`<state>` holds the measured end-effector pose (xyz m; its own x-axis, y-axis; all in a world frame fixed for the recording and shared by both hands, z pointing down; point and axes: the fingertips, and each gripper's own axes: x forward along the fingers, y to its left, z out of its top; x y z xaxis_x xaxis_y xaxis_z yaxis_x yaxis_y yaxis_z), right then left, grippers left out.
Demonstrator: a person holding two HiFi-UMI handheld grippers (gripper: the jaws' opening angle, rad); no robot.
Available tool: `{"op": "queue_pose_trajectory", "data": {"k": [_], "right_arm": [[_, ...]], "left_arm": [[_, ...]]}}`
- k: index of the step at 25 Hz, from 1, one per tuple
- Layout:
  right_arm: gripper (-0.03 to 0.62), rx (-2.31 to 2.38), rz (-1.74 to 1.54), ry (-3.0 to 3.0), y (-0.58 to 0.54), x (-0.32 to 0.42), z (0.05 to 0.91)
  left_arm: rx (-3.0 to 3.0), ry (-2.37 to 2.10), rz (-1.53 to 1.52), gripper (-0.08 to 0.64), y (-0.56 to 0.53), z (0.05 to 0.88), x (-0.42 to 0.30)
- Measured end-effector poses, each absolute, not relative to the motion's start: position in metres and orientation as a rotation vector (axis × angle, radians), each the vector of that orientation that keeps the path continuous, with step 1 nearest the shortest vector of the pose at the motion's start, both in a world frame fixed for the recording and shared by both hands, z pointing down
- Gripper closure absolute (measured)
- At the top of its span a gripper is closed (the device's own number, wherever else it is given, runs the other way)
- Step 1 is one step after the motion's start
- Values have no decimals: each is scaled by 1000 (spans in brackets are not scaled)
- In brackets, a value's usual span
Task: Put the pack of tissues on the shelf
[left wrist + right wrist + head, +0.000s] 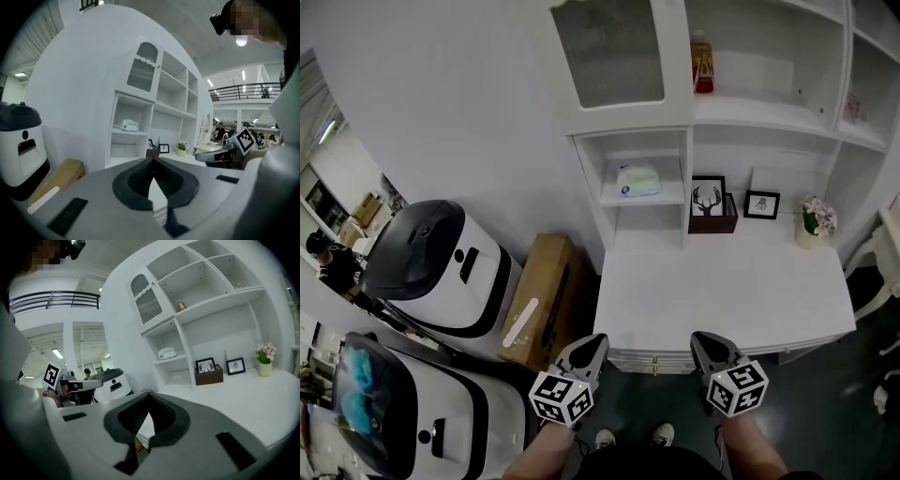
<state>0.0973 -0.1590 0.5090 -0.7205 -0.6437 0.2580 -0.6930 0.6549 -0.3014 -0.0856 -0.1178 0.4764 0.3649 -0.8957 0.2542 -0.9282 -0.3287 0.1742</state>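
Note:
The pack of tissues [637, 180], a white soft pack with a blue mark, lies on the small middle shelf [643, 199] of the white unit. It also shows as the tissues [129, 125] in the left gripper view and the tissues [167, 353] in the right gripper view. My left gripper [586, 349] and right gripper [708, 345] hang low at the front edge of the white desk [722, 295], far from the pack. The left gripper's [152, 161] jaws are shut with nothing between them. So are the right gripper's [149, 397].
A deer picture in a dark box [709, 202], a small framed picture [761, 204] and a flower vase [812, 223] stand at the back of the desk. A red-labelled bottle [702, 64] sits on an upper shelf. A cardboard box [542, 300] and two white machines [441, 267] stand at left.

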Motion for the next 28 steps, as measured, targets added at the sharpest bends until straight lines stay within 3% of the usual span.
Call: {"op": "queue_pose_trajectory", "data": {"k": [28], "right_arm": [[589,1412,562,-2592,-87,10,500]], "left_arm": [[2509,-1269,156,555,-84,487,-164]]}}
